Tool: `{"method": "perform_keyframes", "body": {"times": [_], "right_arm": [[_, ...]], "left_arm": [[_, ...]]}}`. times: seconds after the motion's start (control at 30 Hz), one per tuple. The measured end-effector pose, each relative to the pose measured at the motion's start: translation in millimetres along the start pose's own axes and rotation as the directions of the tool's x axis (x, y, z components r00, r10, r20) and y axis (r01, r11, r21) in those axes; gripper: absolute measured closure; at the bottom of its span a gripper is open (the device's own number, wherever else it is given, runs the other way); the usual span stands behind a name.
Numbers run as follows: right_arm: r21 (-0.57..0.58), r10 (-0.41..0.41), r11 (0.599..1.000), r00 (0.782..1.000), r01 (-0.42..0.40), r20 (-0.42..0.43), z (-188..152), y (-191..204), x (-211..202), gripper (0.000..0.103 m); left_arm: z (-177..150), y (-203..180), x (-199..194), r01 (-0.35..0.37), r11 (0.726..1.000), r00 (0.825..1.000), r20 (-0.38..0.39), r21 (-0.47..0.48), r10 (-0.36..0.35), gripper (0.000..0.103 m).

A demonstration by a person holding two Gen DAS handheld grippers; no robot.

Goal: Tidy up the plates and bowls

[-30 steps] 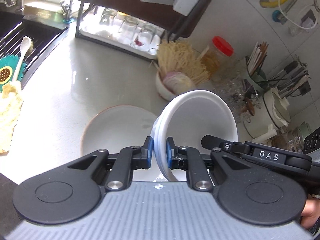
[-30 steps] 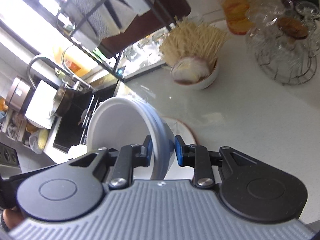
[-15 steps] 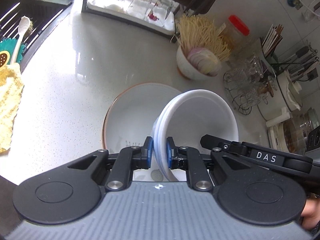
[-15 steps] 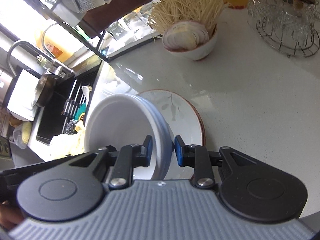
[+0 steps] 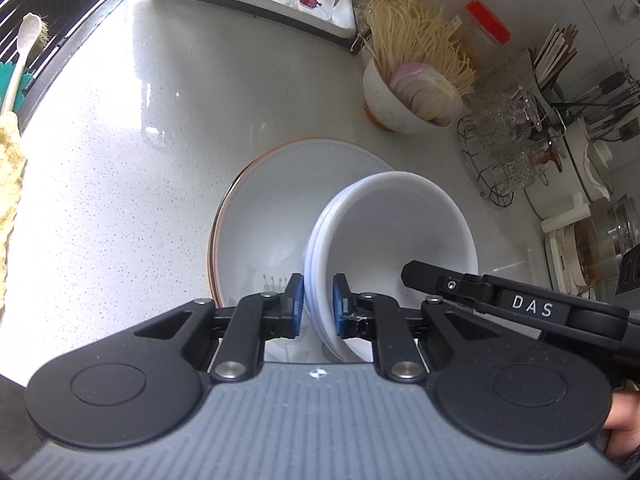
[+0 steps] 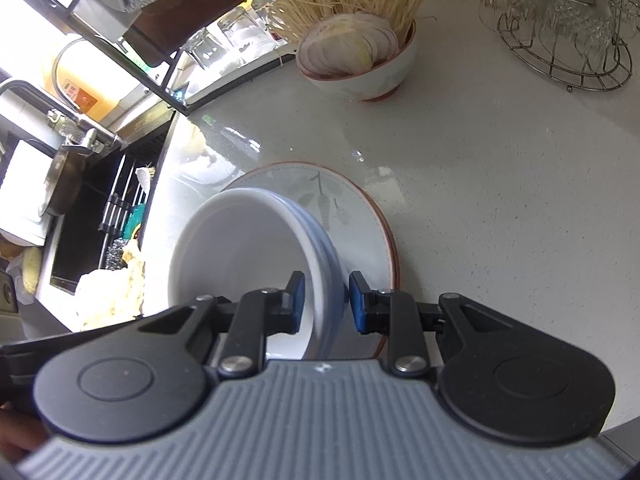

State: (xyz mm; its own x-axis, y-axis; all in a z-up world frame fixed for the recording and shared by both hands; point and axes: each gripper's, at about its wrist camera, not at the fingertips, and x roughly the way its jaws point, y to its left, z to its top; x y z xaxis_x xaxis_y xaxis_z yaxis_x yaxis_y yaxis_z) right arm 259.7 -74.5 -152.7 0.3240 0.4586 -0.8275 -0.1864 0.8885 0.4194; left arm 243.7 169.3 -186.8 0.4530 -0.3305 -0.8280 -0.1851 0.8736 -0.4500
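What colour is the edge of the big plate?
Reddish-orange on the plate; the right wrist view shows it best.

Left wrist view: taken from behind left tongs (image 5: 317, 305), aimed steeply down along fingers at worktop (image 5: 132, 152), close; sink at upper left, wire rack at right.
Right wrist view: taken from behind right tongs (image 6: 326, 302), aimed steeply down, close; sink at left.
Shared: stacked white bowls (image 5: 384, 236) (image 6: 256, 248), patterned plate (image 5: 264, 208) (image 6: 360, 220), bowl of onion slices (image 5: 416, 100) (image 6: 356, 60).

White nested bowls (image 5: 394, 224) tilted above red-rimmed leaf-print plate (image 5: 260, 216) on counter
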Motion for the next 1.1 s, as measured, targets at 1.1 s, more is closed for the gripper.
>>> {"method": "perform_keyframes", "body": {"times": [1.1], "right_arm": [[-0.027, 0.031, 0.999, 0.962, -0.025, 0.27, 8, 10, -95, 0.055]], "left_arm": [[-13, -53, -76, -0.047, 0.987, 0.979, 0.202, 0.157, 0.015, 0.061]]}}
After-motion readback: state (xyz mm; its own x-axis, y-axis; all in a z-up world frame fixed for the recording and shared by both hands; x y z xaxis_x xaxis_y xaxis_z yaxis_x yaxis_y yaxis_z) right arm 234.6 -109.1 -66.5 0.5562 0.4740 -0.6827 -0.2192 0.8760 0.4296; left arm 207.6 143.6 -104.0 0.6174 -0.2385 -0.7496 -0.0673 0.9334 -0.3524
